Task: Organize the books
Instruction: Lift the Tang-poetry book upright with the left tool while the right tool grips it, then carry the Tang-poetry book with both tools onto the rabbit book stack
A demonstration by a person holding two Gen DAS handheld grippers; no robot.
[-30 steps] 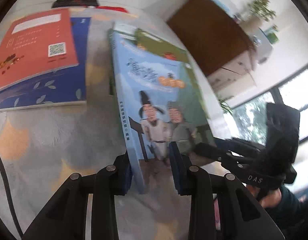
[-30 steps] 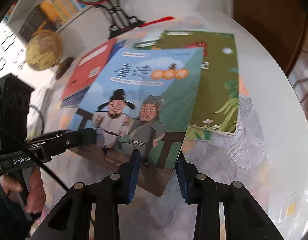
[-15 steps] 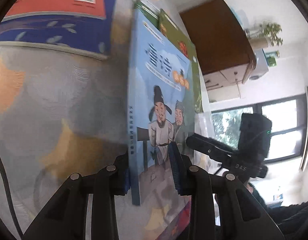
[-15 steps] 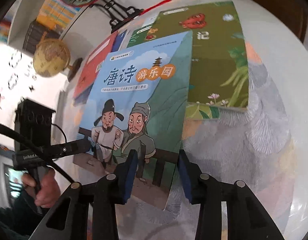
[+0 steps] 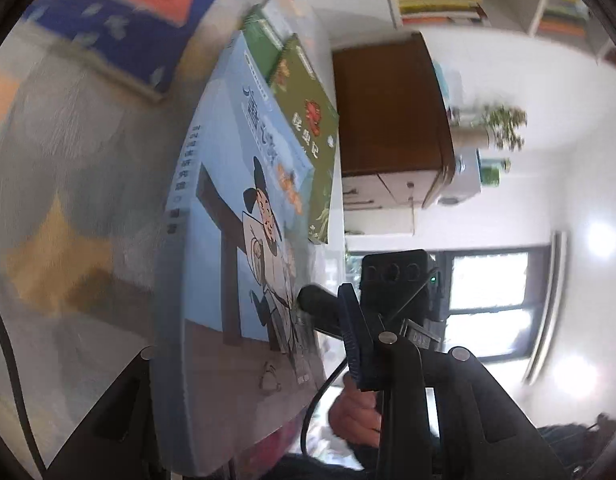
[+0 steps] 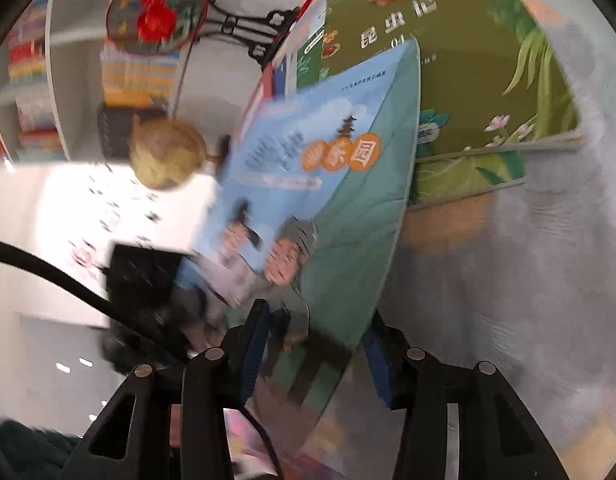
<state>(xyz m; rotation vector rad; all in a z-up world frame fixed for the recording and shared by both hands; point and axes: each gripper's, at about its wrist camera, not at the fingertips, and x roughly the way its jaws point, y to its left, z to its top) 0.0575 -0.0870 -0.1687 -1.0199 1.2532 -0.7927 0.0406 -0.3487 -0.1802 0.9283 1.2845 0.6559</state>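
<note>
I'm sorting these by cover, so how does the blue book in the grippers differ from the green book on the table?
The blue book shows two cartoon men under a pale sky; the green book shows leaves, flowers and a red insect.
The blue book is raised and tilted between the grippers; the green book lies flat on the table, atop another green one.
The blue book partly overlaps the green book in the right wrist view.
Both are thin illustrated paperbacks with Chinese titles.

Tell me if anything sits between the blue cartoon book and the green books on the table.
Nothing visible does. The blue cartoon book, tilted up off the table, already overlaps the near edge of the green books, with only bare tablecloth around them.
</note>
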